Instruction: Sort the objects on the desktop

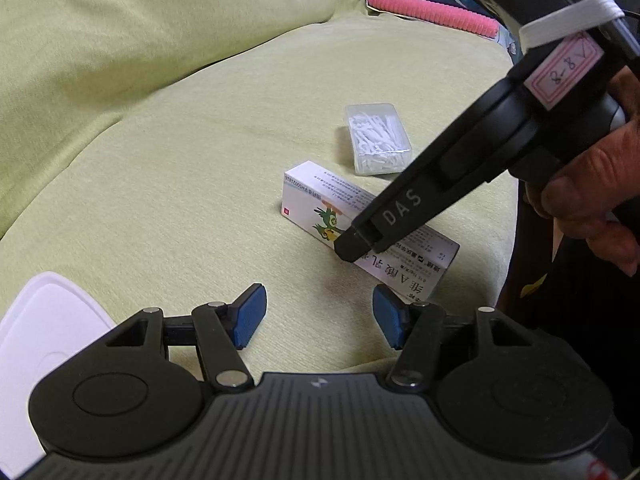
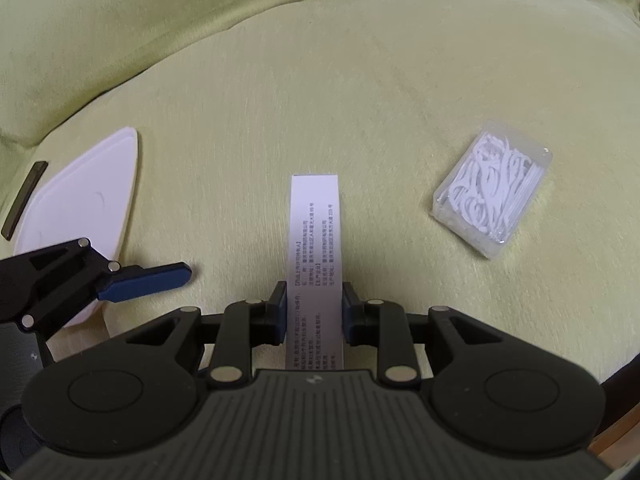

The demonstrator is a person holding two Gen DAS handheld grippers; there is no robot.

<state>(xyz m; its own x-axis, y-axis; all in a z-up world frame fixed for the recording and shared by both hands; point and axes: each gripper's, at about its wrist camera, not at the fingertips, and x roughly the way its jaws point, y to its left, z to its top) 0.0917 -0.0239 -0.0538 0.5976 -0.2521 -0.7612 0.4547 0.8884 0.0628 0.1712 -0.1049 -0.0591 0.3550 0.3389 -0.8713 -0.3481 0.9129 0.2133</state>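
Observation:
A long white medicine box [image 1: 316, 204] with a green cartoon print lies on the yellow-green cushion [image 1: 180, 184]. My right gripper [image 2: 315, 316] is shut on this box [image 2: 315, 232], pads on its two long sides; from the left wrist view it reaches down from the upper right [image 1: 356, 246]. A clear box of white floss picks [image 1: 378, 138] sits just beyond, to the right in the right wrist view [image 2: 494, 196]. My left gripper [image 1: 320, 314] hovers open in front of the medicine box, nothing between its blue pads.
A white plastic lid [image 2: 80, 208] lies at the left beside a dark flat bar [image 2: 24, 200]. Pink and patterned fabric [image 1: 432, 12] lies at the cushion's far edge. A hand [image 1: 596, 192] holds the right gripper. The cushion's right edge drops off.

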